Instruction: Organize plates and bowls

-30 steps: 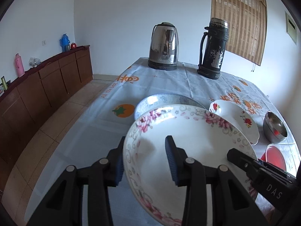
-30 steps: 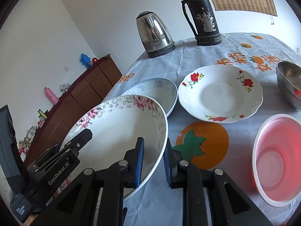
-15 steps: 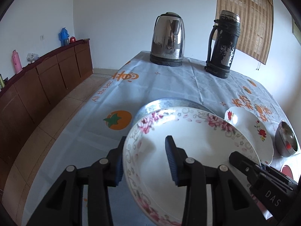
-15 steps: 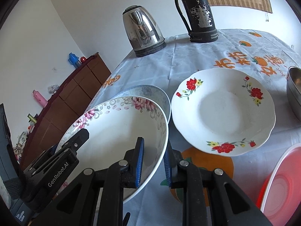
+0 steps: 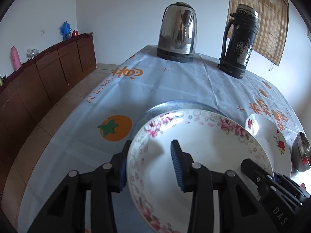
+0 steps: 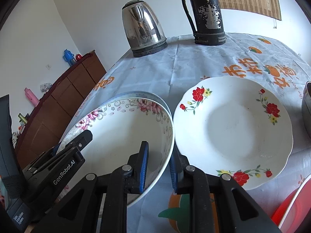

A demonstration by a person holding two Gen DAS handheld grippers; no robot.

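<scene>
White porcelain everywhere here: we've got the big pink-flowered white plate (image 6: pixel 120 134) pinched by its rim on both sides, left gripper (image 5: pixel 149 167) and right gripper (image 6: pixel 158 167) each clamped down on it, hanging just over the blue-rimmed plate (image 6: pixel 136 95) on the table. So we reckon the first stack is nearly made but not set down. Red-flowered scalloped white plate (image 6: pixel 233 128), steel bowl (image 5: pixel 302 151) and small red plastic bowl (image 6: pixel 291 209) are unstacked.
</scene>
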